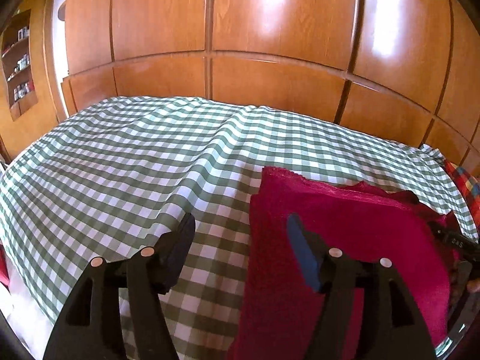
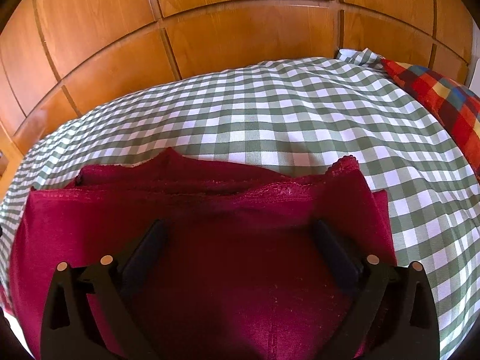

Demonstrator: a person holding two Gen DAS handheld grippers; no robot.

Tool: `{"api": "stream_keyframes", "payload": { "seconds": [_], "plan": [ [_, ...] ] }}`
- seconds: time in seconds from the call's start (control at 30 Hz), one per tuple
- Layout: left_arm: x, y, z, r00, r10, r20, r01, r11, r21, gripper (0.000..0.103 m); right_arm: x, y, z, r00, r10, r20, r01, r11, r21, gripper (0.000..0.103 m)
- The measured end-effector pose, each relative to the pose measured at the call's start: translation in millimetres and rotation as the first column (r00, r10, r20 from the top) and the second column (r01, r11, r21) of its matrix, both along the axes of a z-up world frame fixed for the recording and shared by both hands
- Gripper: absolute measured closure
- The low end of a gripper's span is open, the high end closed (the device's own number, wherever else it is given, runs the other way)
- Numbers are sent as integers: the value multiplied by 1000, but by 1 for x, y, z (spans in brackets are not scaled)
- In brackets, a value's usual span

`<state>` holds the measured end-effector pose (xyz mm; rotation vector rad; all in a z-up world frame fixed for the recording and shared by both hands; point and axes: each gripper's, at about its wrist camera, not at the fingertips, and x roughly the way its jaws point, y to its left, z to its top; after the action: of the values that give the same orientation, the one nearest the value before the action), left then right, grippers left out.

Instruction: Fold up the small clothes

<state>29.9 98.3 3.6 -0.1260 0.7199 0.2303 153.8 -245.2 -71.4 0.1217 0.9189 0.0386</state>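
Both jaws apart: red garment (image 2: pixel 210 270) beneath the right gripper (image 2: pixel 240 240), beside the left gripper (image 1: pixel 240 234).

A folded garment (image 2: pixel 210 210) lies on the bedspread (image 2: pixel 270 114) at the bed's near edge. A wardrobe (image 2: pixel 210 30) stands behind the bed; a cushion (image 2: pixel 444 99) lies at its right end.

Checked cloth (image 1: pixel 120 156) lies bare leftward; wardrobe (image 1: pixel 210 30) blocks beyond; cushion (image 2: pixel 444 96) right.
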Motion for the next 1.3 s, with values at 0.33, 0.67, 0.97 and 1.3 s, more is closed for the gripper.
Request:
{"api": "stream_keyframes", "payload": {
  "seconds": [0.33, 0.67, 0.97, 1.3],
  "plan": [
    [-9, -25, 8, 998, -59, 22, 58, 997, 57, 37, 11, 4, 0, 995, 41, -92, -47, 997, -58, 4],
    [10, -49, -29, 989, -121, -89, 127, 990, 66, 37, 23, 6, -7, 990, 26, -136, -41, 993, -108, 3],
    [10, -41, -42, 986, -123, -110, 126, 992, 14, 24, 3, -13, 18, 995, 52, -85, -51, 999, 17, 4],
    [-4, -38, -18, 984, -174, -31, 174, 985, 13, 19, -75, -106, 40, 998, -40, -51, 52, 964, 260, 33]
  ]
}}
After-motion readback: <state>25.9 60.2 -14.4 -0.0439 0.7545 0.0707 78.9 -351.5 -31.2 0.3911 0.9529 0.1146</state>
